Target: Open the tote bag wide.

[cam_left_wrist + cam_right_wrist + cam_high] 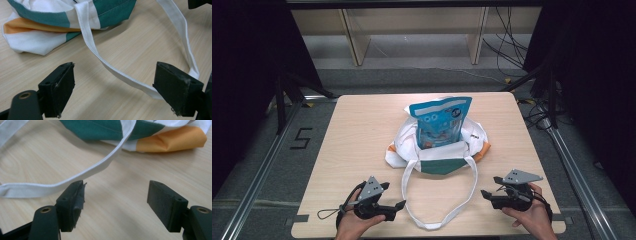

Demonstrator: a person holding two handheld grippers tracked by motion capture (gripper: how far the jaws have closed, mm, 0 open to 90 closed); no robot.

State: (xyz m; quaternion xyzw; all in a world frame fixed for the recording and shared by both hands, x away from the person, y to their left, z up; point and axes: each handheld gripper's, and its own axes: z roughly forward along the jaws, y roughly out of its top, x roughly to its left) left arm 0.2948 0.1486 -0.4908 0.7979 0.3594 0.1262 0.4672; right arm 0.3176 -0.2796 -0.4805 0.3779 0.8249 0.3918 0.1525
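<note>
A white tote bag (407,145) with green and orange panels lies slumped mid-table, and a blue snack packet (439,122) stands upright in its mouth. Its white handle strap (437,222) loops toward the front edge. My left gripper (394,196) sits just left of that loop, open and pointing right. In the left gripper view the strap (112,71) crosses the wood between my left gripper's (117,85) wide-apart jaws, untouched, with the bag (37,40) beyond. My right gripper (489,186) is right of the loop, open and pointing left. My right gripper (117,200) has bare wood between its jaws; the strap (100,167) runs just past its left jaw.
The pale wooden table (362,130) has bare wood to the left and right of the bag. A person's hands hold both grippers at the front edge. Metal rails flank the table, with wooden shelving and cables behind it.
</note>
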